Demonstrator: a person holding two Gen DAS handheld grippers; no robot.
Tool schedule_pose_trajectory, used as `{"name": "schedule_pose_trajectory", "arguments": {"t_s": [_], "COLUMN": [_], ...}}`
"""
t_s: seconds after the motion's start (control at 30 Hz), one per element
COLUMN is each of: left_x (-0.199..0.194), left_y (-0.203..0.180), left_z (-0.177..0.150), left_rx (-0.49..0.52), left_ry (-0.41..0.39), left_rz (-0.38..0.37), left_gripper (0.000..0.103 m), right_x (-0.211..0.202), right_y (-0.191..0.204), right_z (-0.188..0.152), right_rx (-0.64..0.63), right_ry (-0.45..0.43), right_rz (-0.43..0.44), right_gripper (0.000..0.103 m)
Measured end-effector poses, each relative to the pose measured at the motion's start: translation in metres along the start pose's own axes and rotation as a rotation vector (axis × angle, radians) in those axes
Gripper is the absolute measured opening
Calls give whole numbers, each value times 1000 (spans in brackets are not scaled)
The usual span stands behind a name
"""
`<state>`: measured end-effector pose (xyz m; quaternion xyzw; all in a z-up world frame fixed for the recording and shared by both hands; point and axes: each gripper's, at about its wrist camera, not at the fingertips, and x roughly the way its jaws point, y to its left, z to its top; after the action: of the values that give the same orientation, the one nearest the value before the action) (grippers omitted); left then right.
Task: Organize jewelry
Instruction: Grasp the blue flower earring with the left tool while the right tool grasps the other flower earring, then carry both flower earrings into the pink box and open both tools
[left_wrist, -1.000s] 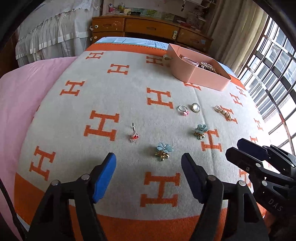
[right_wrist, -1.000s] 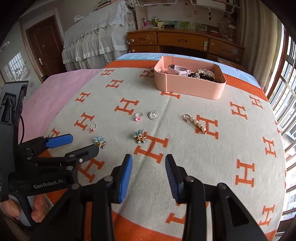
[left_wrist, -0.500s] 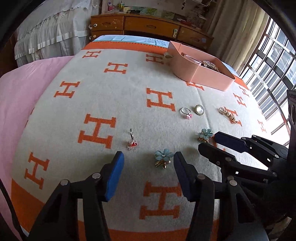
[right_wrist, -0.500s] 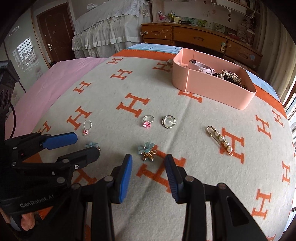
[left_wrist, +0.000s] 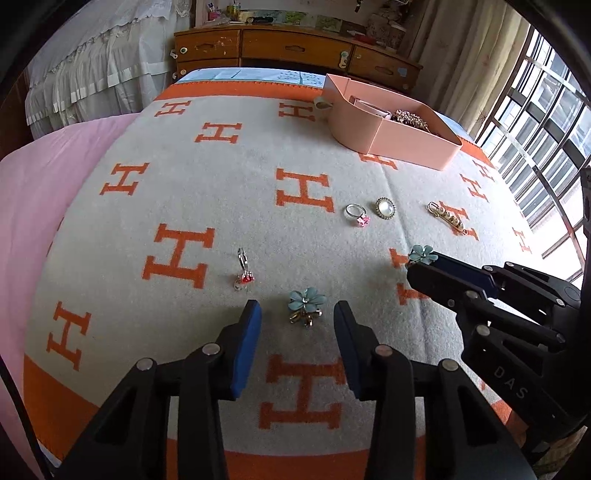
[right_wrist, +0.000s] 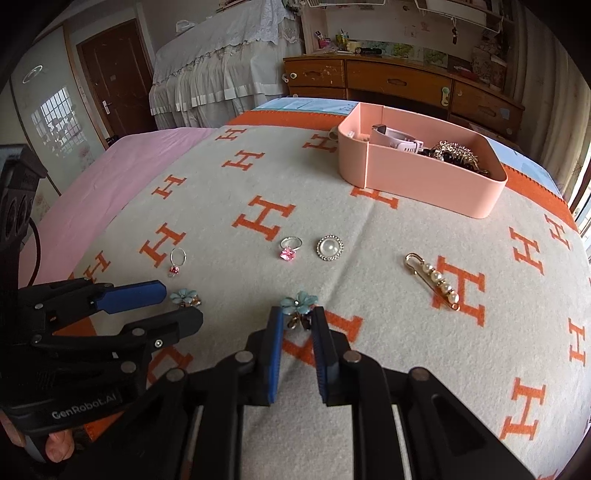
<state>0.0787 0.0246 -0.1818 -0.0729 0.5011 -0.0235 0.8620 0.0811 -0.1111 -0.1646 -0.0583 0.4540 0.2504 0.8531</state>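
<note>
Six pieces lie loose on the blanket (right_wrist: 369, 229) — the pink box (right_wrist: 424, 177) holds only a few. The left gripper (left_wrist: 297, 325) stands wide around one flower earring (left_wrist: 306, 302); the right gripper (right_wrist: 297, 321) brackets the other flower earring (right_wrist: 299, 301), seemingly not yet clamped.

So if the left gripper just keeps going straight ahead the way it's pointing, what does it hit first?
Probably the blue flower earring lying between its open fingertips; the left gripper points over it, though height above the blanket is unclear.
</note>
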Motion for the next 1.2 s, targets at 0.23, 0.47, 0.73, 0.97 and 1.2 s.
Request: {"name": "schedule_pose_trajectory", "arguments": {"t_s": [0.23, 0.47, 0.73, 0.97, 1.2], "left_x": [1, -20, -79, -135, -159], "left_y": [-13, -22, -42, -61, -84], "left_z": [-1, 0, 44, 116, 191], "left_rx": [34, 47, 123, 192, 233], "left_ry": [6, -30, -80, -147, -194], "left_rz": [38, 28, -47, -95, -101], "left_gripper": [14, 14, 14, 14, 14], "right_x": [-24, -47, -107, -188, -223], "right_y": [-6, -17, -31, -42, -64], "right_z": [-12, -14, 14, 79, 149], "right_rx": [7, 48, 91, 60, 92], "right_ry": [-56, -98, -185, -315, -367], "right_rz": [-18, -12, 32, 8, -1], "right_gripper": [15, 15, 14, 14, 14]}}
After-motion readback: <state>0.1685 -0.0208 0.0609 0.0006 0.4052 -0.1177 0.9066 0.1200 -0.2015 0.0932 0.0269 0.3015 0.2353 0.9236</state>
